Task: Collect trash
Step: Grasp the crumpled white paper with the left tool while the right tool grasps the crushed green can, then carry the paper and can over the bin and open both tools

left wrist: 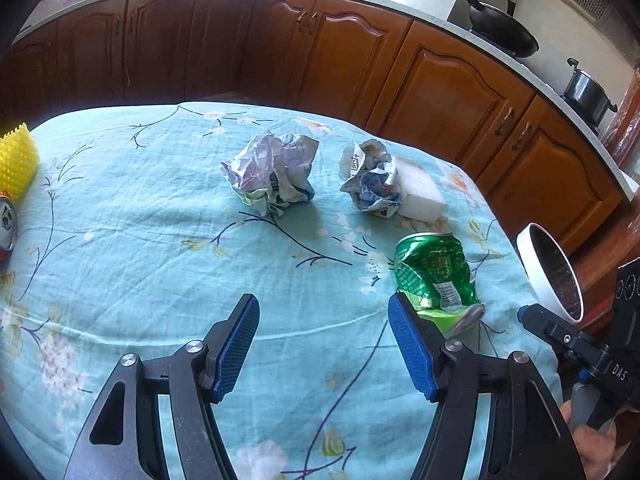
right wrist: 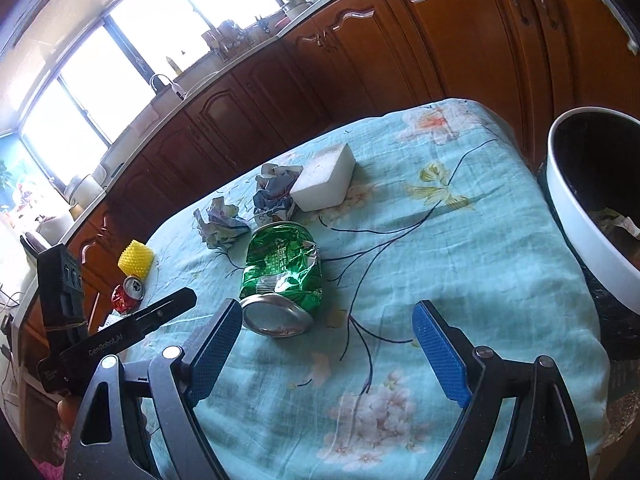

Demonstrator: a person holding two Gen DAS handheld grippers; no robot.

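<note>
A crushed green can [left wrist: 436, 276] lies on the floral tablecloth [left wrist: 160, 264], just beyond the right finger of my left gripper [left wrist: 320, 312], which is open with only cloth between its blue pads. From the right wrist the same green can [right wrist: 284, 268] lies ahead and left of my right gripper [right wrist: 328, 320], open and holding nothing. Two crumpled paper balls [left wrist: 272, 172] [left wrist: 372, 184] sit farther back, one against a white foam block [left wrist: 420, 188]. A white-rimmed bin [right wrist: 576, 208] stands at the table's right edge with some scraps inside.
A yellow spiky sponge [right wrist: 136, 260] and a red can [right wrist: 128, 294] lie at the far left edge of the table. Wooden cabinets [left wrist: 440, 92] and a counter with a wok [left wrist: 504, 28] and pot [left wrist: 588, 92] run behind the table.
</note>
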